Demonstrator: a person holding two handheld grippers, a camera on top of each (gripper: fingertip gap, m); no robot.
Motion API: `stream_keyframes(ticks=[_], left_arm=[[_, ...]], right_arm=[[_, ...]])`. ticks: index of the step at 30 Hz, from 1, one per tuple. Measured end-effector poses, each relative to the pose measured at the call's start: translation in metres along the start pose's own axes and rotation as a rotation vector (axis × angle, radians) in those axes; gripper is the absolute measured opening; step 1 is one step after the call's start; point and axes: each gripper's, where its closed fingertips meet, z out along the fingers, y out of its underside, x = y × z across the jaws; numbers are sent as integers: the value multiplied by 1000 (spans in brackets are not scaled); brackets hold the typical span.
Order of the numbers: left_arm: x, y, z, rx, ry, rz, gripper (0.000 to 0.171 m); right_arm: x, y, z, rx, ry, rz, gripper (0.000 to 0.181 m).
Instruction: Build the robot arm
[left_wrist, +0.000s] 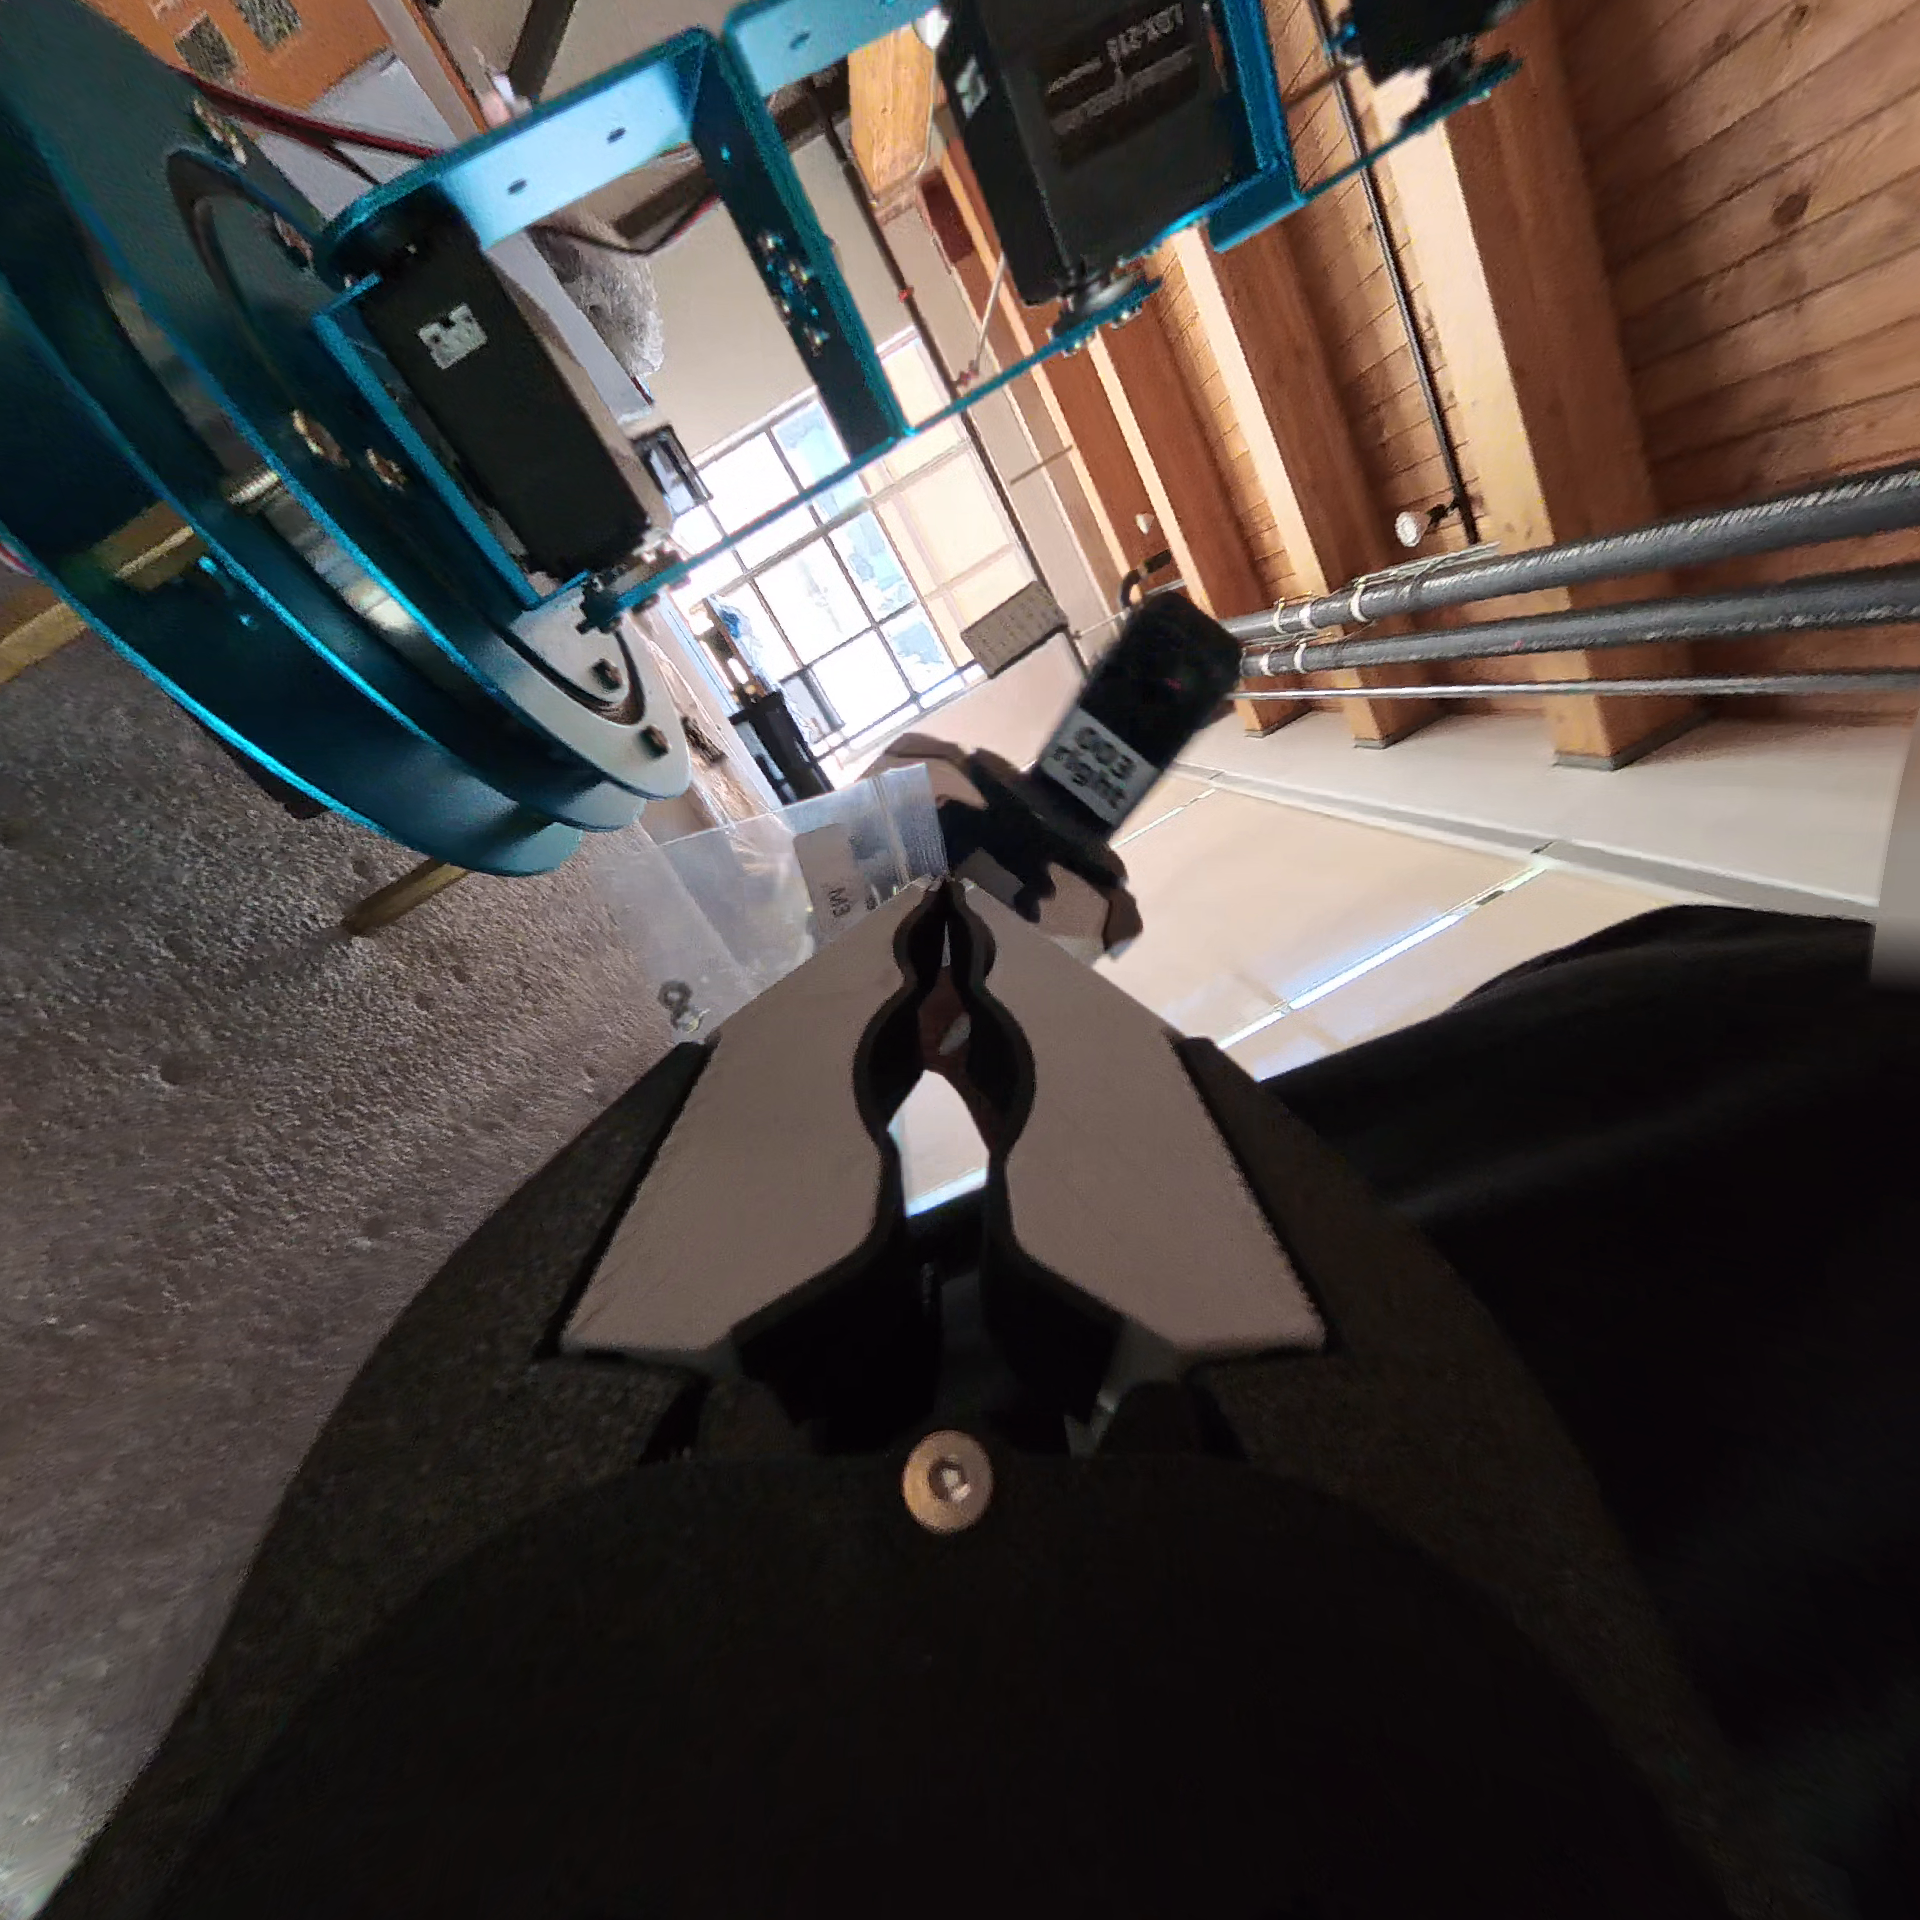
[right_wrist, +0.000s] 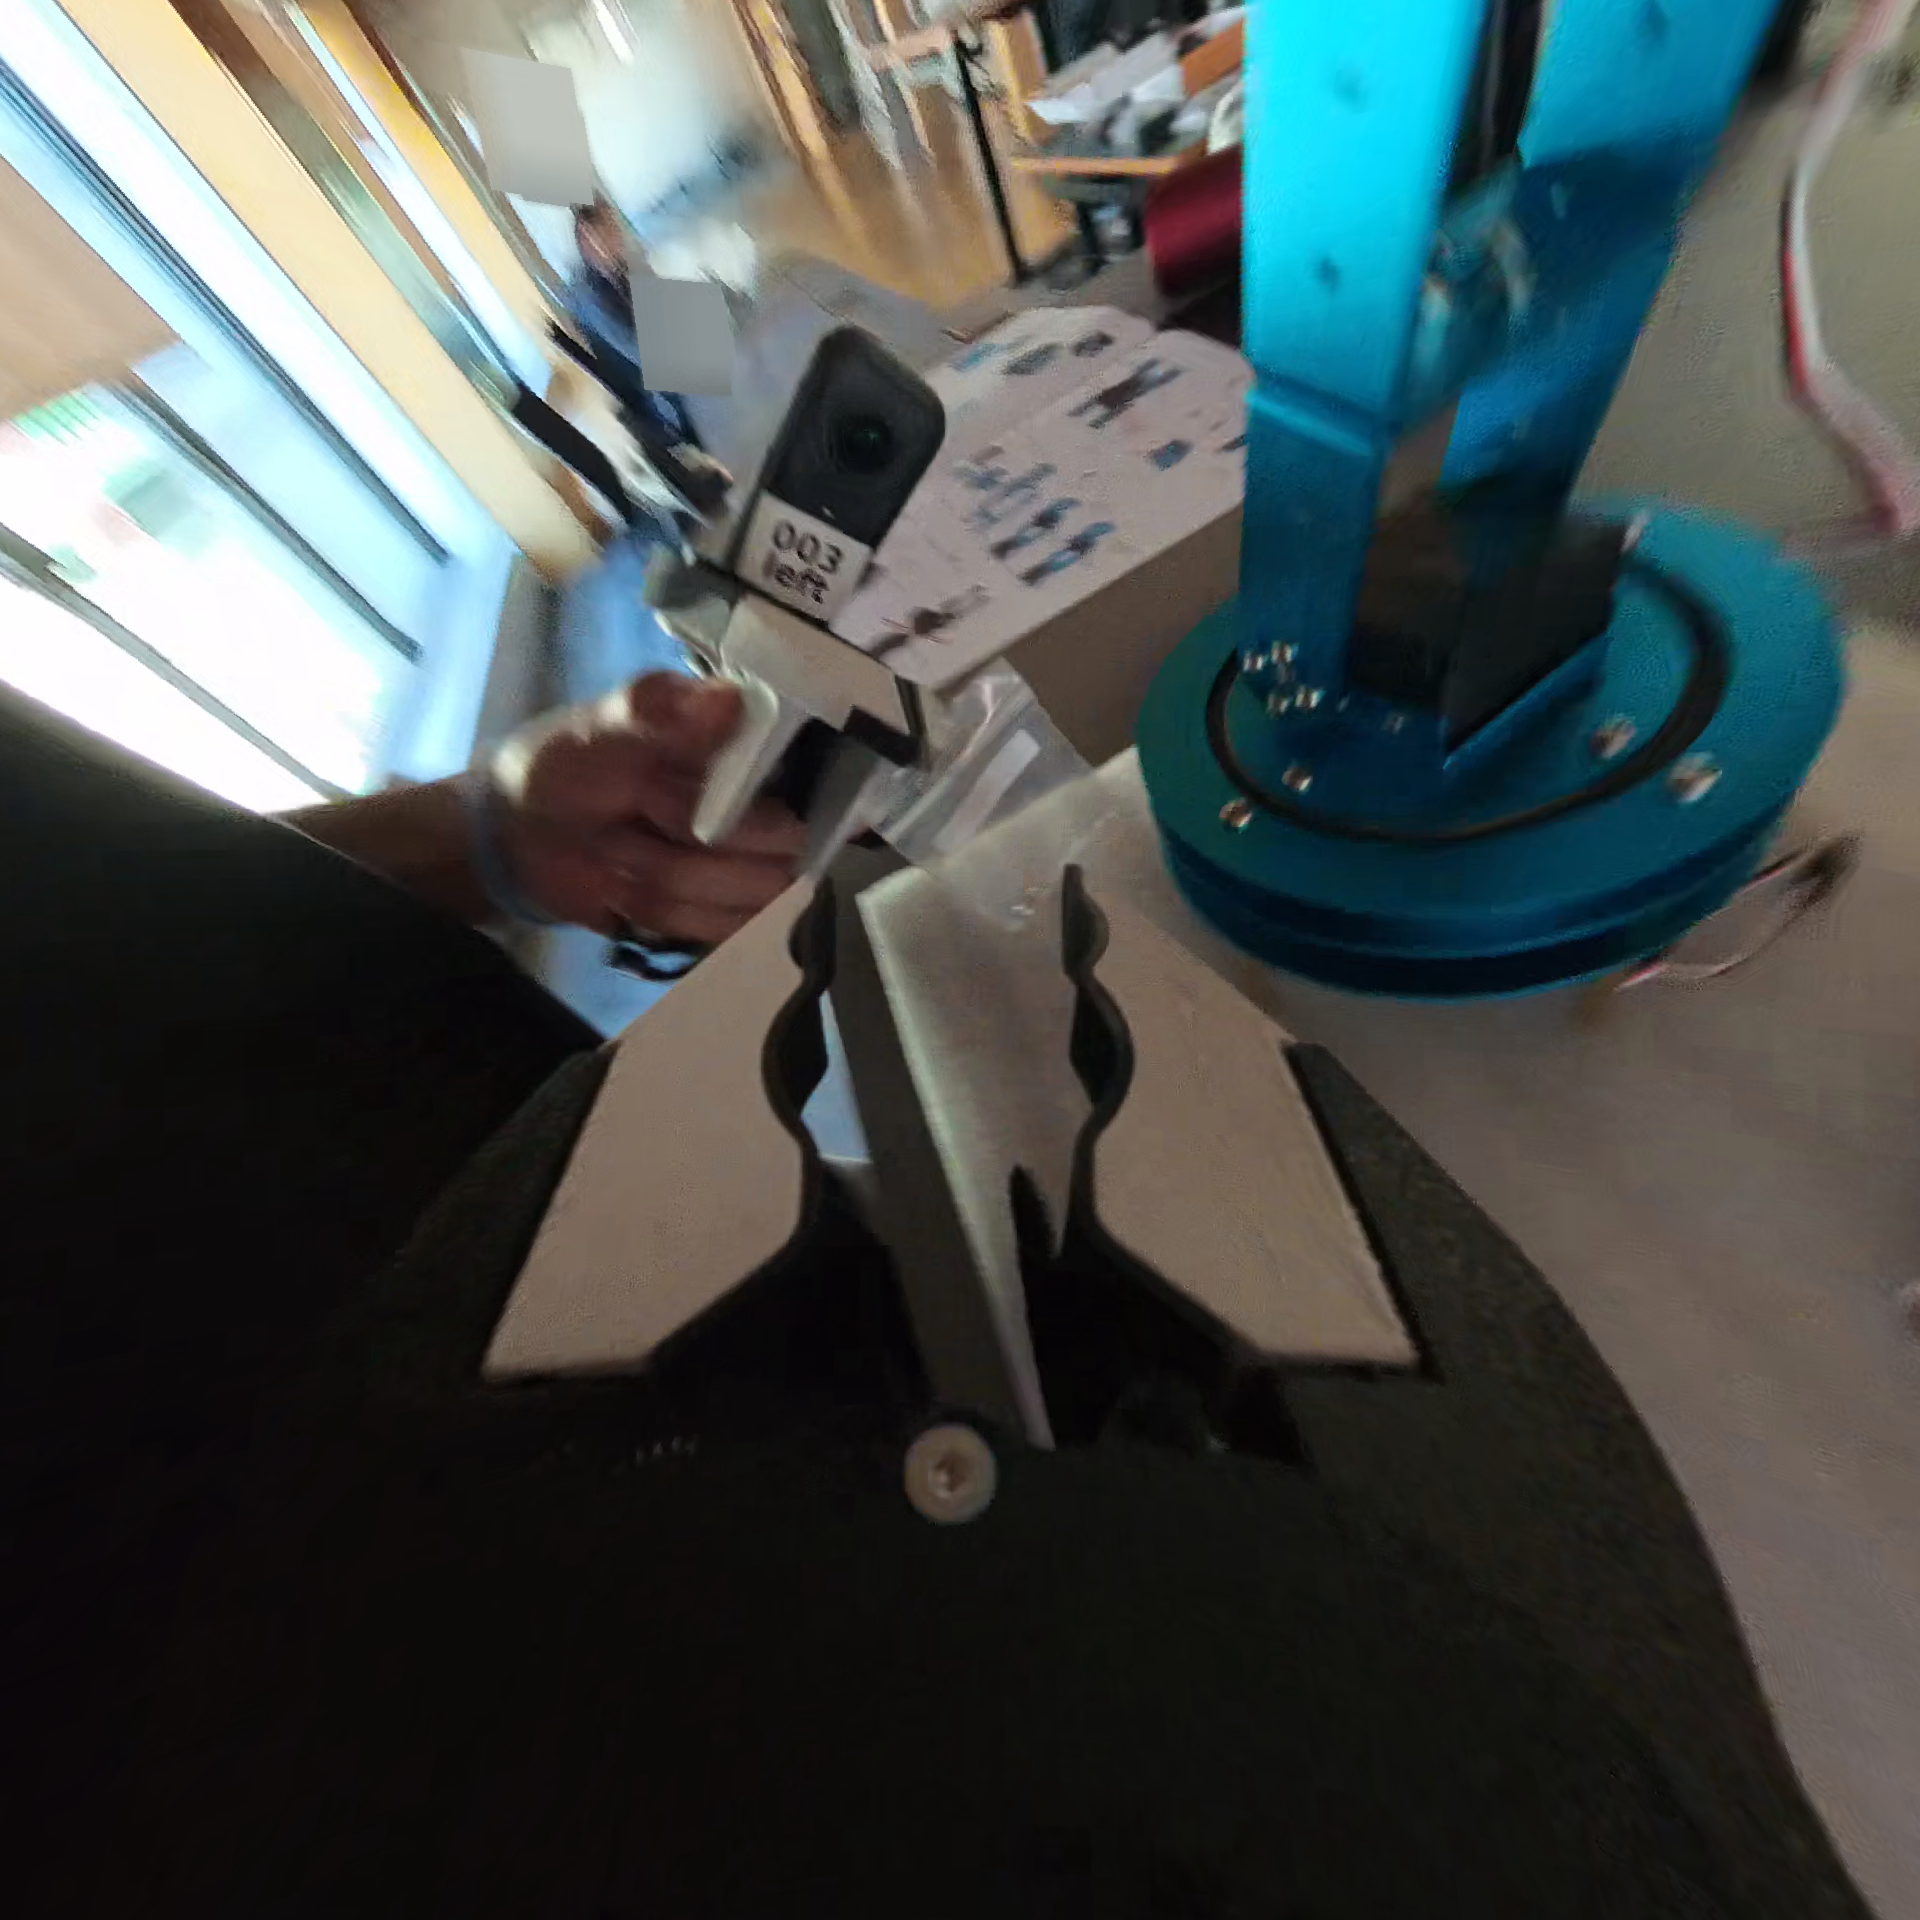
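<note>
My left gripper (left_wrist: 945, 891) is shut, its tips pinching the corner of a clear plastic zip bag (left_wrist: 748, 894) with a white label, held just above the grey table (left_wrist: 208, 1091). In the right wrist view the bag (right_wrist: 982, 743) hangs from the left gripper (right_wrist: 821, 748), which a hand (right_wrist: 613, 821) holds. My right gripper (right_wrist: 948, 888) is open and empty, its tips just short of the bag, over the table edge. It also shows in the left wrist view (left_wrist: 1039, 862), right beside the bag's far edge.
A blue metal robot arm on a round base (left_wrist: 364, 675) (right_wrist: 1486, 790) with black servos (left_wrist: 499, 416) stands close beside the bag. A small screw (left_wrist: 675, 1000) lies on the table. A cardboard box under a printed sheet (right_wrist: 1091, 499) sits behind. Red and white wires (right_wrist: 1829, 343) trail at the right. The grippers are tip to tip, or close to it.
</note>
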Motion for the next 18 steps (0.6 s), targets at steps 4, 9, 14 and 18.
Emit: stream_keyframes(ticks=[4,9,14,18], left_arm=[[-4,7,5,-79,-32,-100,0],[-3,15,8,-169,-53,-185,0],[2,24,10,-246,-73,-174,0],[1,25,9,-252,-87,-167,0]], right_arm=[[3,-1,3,-92,193,-405,57],[-5,4,12,-140,136,-488,62],[-8,3,14,-123,85,-473,44],[-11,1,11,-109,57,-452,43]])
